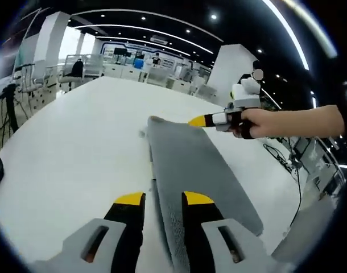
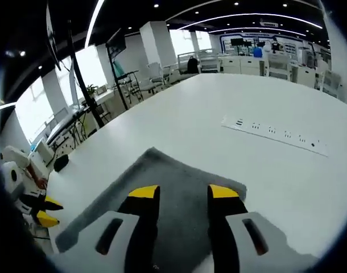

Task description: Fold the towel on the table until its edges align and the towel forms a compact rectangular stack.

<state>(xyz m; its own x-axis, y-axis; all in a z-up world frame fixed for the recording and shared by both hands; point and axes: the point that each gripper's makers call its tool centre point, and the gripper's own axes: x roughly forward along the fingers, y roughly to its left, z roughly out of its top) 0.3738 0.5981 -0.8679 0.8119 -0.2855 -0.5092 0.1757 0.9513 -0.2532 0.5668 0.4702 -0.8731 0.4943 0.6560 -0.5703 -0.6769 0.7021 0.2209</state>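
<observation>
Both spread tools flank the grey towel (image 1: 196, 165); the right gripper view adds a power strip (image 2: 274, 135) on the table (image 2: 230, 96).

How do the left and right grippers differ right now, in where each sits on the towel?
The left gripper sits at the near end of the grey towel, its jaws either side of the long folded edge. The right gripper is over the far end, where the left gripper view shows its tip at the corner. The left one's gap frames the edge; the right one's gap shows flat cloth. Both have yellow-tipped black jaws standing apart, over the white table.
</observation>
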